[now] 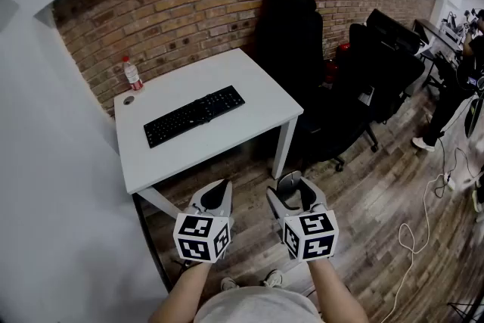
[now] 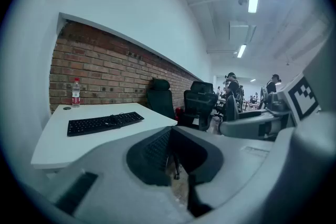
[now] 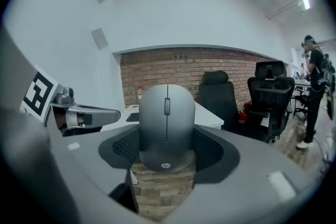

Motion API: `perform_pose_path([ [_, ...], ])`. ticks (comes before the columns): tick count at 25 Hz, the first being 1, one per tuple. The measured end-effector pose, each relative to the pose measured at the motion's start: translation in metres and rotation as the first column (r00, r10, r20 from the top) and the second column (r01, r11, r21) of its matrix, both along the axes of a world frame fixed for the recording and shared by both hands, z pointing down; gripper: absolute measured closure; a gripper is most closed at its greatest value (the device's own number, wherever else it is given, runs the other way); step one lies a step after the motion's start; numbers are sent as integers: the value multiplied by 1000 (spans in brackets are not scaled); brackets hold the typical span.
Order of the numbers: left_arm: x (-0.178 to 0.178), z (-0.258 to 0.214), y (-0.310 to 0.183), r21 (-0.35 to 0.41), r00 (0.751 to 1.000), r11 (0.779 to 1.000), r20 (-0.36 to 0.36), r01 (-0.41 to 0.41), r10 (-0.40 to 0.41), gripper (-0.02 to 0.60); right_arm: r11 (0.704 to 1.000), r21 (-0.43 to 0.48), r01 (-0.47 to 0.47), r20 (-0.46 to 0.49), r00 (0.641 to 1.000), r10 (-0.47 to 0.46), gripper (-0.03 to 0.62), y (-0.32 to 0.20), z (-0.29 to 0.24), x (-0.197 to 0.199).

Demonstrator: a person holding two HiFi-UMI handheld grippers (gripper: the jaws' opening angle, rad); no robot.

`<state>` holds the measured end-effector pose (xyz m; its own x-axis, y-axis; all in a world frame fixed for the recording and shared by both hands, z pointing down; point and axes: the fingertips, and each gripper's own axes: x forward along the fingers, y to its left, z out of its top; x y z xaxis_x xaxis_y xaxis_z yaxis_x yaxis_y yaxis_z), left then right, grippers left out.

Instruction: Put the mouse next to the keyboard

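Plenty of bare white table [image 1: 253, 121] is being left open to the right of and in front of the black keyboard [image 1: 194, 116]. Its right edge is being crowded by black office chairs [image 1: 291, 34].

The mouse [image 3: 166, 126] is being held clear of the table, over the wood floor [image 1: 378, 193], pinched by its sides in the wide-spread jaws of the right gripper [image 1: 293, 194]. It's rounded, matte grey, with a scroll wheel and a small "hp" logo.

The left gripper [image 1: 217, 193] is being carried closed, with nothing in it.

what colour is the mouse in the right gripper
Plain matte grey; the mouse shows best in the right gripper view.
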<state>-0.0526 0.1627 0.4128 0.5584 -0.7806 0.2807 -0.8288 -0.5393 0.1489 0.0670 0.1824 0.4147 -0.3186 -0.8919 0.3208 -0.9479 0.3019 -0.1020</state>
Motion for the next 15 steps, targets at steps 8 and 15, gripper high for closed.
perform_pose_path([
  [8,20,6,2,-4,1000,1000,9,-7,7,597,1000,-2,6,19,1000,-6,286,-1,6,17],
  [15,47,7,0,-3,1000,1000,2,9,-9,597,999,-3,39,29,999,-39,286,-2,9,38],
])
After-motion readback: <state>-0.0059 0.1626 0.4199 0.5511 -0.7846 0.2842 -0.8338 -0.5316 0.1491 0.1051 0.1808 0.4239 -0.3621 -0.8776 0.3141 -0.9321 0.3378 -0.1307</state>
